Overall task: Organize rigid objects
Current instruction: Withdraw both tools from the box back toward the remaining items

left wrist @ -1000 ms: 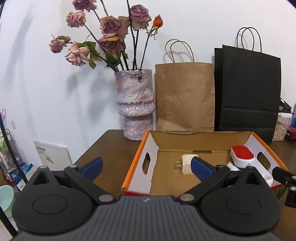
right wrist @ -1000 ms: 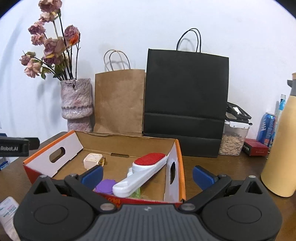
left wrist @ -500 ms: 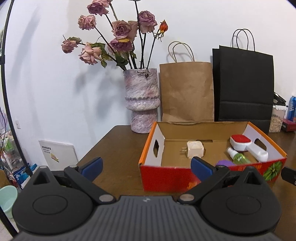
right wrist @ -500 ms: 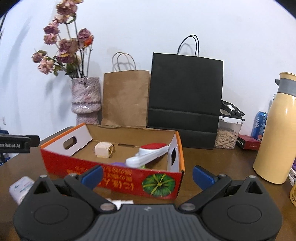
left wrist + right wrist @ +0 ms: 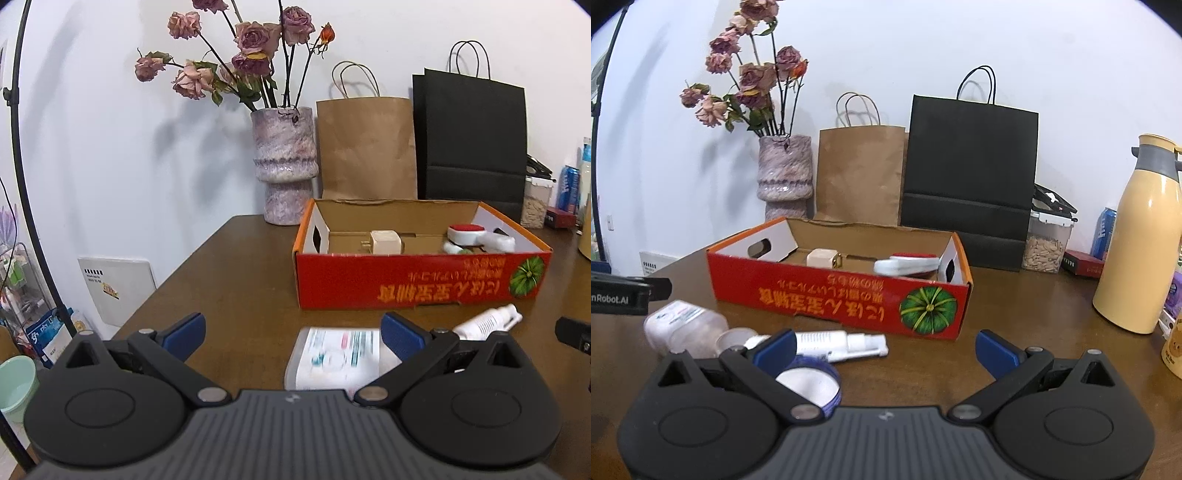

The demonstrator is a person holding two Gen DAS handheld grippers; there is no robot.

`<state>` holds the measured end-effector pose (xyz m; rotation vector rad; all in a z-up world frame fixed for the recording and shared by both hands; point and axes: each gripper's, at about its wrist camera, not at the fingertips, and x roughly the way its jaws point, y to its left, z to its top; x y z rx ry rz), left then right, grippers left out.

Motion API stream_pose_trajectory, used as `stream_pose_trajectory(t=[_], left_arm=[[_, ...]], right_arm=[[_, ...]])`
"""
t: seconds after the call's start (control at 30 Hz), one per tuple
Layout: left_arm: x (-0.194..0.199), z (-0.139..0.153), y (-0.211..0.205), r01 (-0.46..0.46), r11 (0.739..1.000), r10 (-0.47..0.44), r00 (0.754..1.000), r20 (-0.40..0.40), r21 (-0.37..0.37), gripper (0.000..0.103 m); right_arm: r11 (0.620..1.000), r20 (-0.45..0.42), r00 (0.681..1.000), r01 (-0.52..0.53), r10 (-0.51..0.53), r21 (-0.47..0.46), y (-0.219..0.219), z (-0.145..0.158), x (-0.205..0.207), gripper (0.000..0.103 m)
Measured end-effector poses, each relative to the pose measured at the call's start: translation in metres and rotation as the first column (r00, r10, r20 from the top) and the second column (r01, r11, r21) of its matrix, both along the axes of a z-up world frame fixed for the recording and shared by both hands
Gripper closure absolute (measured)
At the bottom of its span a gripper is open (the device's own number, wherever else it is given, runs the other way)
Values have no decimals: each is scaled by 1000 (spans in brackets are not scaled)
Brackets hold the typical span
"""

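Note:
A red cardboard box [image 5: 421,286] [image 5: 842,299] stands open on the brown table. Inside lie a cream charger plug [image 5: 385,242] [image 5: 823,257] and a white brush with a red pad [image 5: 476,234] [image 5: 908,263]. In front of the box lie a clear labelled bottle [image 5: 338,356] [image 5: 683,325], a white spray tube [image 5: 487,322] [image 5: 842,341] and a blue-rimmed round lid [image 5: 809,386]. My left gripper [image 5: 291,330] is open, low over the clear bottle. My right gripper [image 5: 886,345] is open with nothing between its fingers, near the spray tube and the lid.
A vase of dried roses [image 5: 284,166], a brown paper bag [image 5: 365,147] and a black paper bag [image 5: 472,140] stand behind the box. A yellow flask [image 5: 1137,251], a seed jar [image 5: 1047,247] and a can [image 5: 1104,232] stand at the right. The table's left edge [image 5: 166,291] is close.
Both grippers have pulled back from the box and dropped lower. The box's red front and the loose items in front of it have come into view. Both grippers stay open.

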<state>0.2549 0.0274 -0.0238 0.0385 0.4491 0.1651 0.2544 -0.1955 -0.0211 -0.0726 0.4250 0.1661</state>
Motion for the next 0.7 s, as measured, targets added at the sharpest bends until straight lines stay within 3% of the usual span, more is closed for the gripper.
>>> stream_pose_trajectory(t=[0.47,0.7], left_arm=[[-29,-14,23,4,998,-6,1000,-22,-66,0],[-31,-12,21,7,999,-8,1000,-21,-46,0]], right_arm=[[998,-57,998,-36,33,-46,17,-18,-21,0],[995,-62,995,-85,82,-52,30,-20,-25,0]])
